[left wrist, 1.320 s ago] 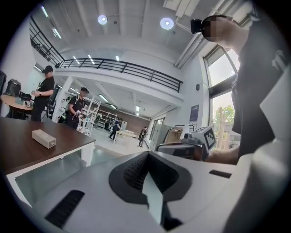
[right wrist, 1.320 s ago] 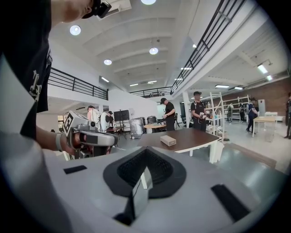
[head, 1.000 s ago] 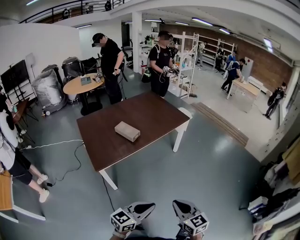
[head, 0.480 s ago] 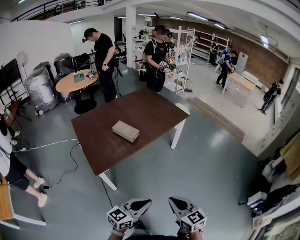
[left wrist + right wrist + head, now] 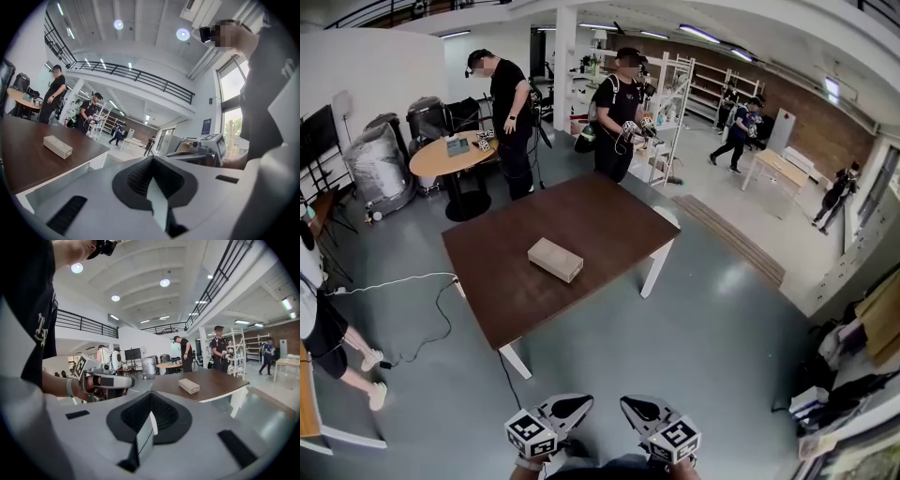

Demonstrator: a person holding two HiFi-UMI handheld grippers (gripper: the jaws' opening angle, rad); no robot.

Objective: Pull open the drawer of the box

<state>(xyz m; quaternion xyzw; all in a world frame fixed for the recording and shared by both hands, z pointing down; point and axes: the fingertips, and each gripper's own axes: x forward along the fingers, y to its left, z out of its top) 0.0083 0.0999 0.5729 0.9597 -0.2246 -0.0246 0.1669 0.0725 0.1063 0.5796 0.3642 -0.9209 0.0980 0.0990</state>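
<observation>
Head view, largest first: grey floor spreading across a wide hall. Set cornerwise on it, a dark brown bench on white legs. Past the bench's far left corner, a smaller round table, with two standing people beyond the bench.

On the bench top, a little left of its middle and well in from every edge: the box, pale tan, long and low, lying flat, nothing touching it. Drawer front not to be made out at this range. Same box on the bench towards the left of the left gripper view and right of centre in the right gripper view.

At the bottom edge of the head view, side by side and well apart from the bench: left hand-held gripper and right hand-held gripper, tips turned towards the bench.

Left hand-held gripper: jaws pressed together, nothing between them.

Right hand-held gripper: jaws likewise closed tight, holding nothing.

No contact with box or bench on either side.
</observation>
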